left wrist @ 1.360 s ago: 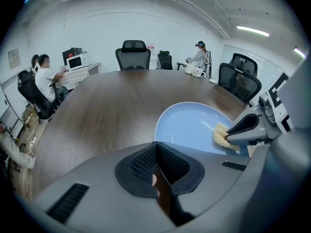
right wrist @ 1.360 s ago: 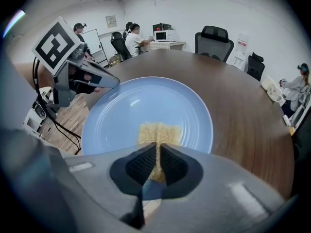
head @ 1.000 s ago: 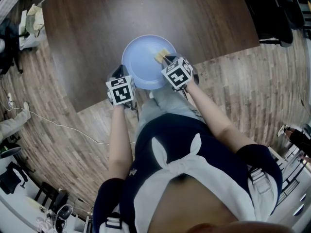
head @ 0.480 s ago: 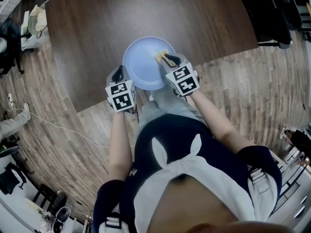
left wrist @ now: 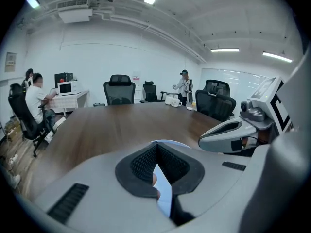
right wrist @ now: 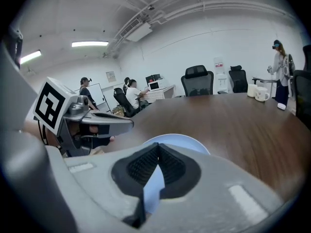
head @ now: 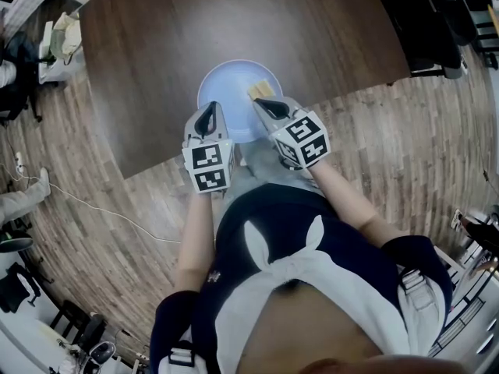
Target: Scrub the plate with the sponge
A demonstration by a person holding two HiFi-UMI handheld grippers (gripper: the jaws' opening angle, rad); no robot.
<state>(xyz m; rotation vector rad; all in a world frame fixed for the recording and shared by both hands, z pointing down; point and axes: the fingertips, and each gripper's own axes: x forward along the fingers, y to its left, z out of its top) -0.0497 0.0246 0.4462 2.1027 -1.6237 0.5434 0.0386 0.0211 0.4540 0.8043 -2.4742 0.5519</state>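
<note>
Plate (head: 226, 90): pale blue, round, flat on the dark wooden table (head: 179, 29), close to the table's near edge. It is likely set there so both tools reach it without stretching. Sponge (head: 262, 89): yellowish, lying on the plate's right part near the rim, free of both tools.

Left gripper (head: 209, 111): over the plate's near-left rim, tips pointing across the plate. Its own view shows the fingers pressed together at the tips with nothing between them. Only a sliver of blue plate shows through the gap behind the pads.

Right gripper (head: 260, 101): over the plate's near-right rim, tips just short of the sponge and aimed toward it. Its fingers are likewise closed on each other and empty (the plate's rim shows just beyond them).

Judgement: the pair flank the plate's near side, which suits a split of work. The left could steady the rim, and the right, on the sponge's side, could work the sponge.

A loose sponge on the plate with both tools empty fits two stages: the sponge waiting to be picked up for scrubbing, or set down with the scrubbing over. No suds or marks on the plate's surface settle it. How high either tool is above the plate cannot be read from above.
</note>
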